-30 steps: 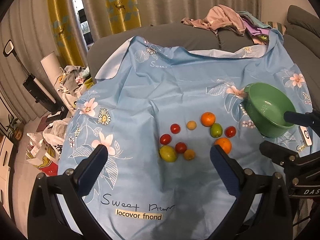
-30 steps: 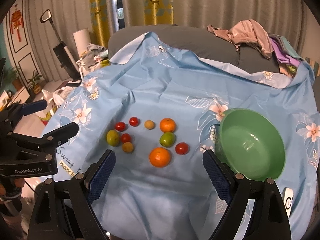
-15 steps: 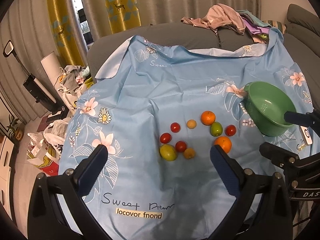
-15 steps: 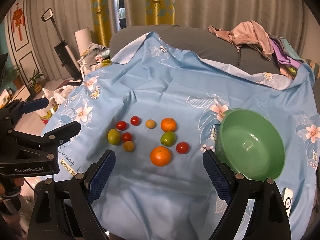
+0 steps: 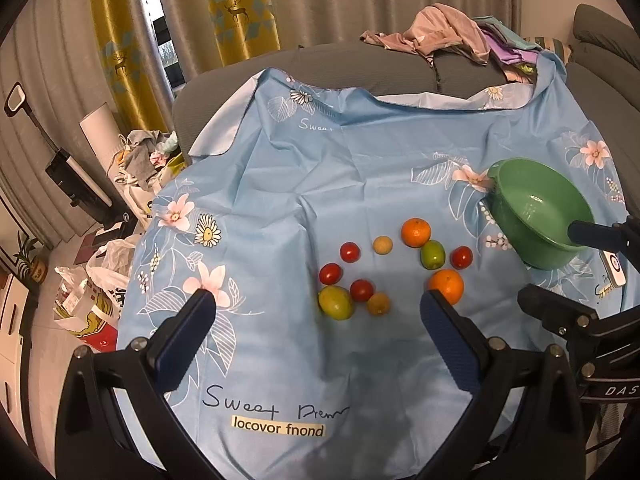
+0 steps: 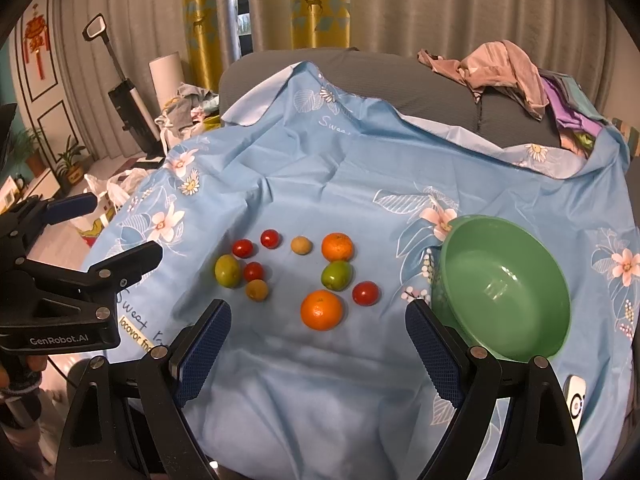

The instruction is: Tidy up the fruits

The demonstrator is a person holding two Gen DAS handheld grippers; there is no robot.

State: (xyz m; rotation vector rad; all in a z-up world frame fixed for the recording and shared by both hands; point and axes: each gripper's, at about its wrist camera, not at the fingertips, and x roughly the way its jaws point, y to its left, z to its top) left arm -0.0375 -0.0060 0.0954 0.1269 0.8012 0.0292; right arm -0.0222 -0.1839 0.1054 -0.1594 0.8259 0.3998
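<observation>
Several small fruits lie on a blue flowered cloth [image 5: 320,168]: two oranges [image 6: 322,310] [image 6: 337,246], a green fruit [image 6: 337,275], a yellow-green fruit [image 6: 227,271], red tomatoes [image 6: 365,293] and small tan fruits [image 6: 301,245]. An empty green bowl [image 6: 505,288] stands to their right, also in the left wrist view [image 5: 536,216]. My left gripper [image 5: 316,314] is open and empty, just short of the fruits. My right gripper [image 6: 318,324] is open and empty, with the near orange between its fingertips' line.
A white remote [image 6: 576,402] lies at the cloth's front right. Clothes [image 6: 504,68] are piled on the grey sofa behind. Bags and a vacuum [image 5: 76,184] stand on the floor at left.
Both grippers have shifted slightly back and up, so the fruits sit a little farther away. Nothing was grasped or moved.
</observation>
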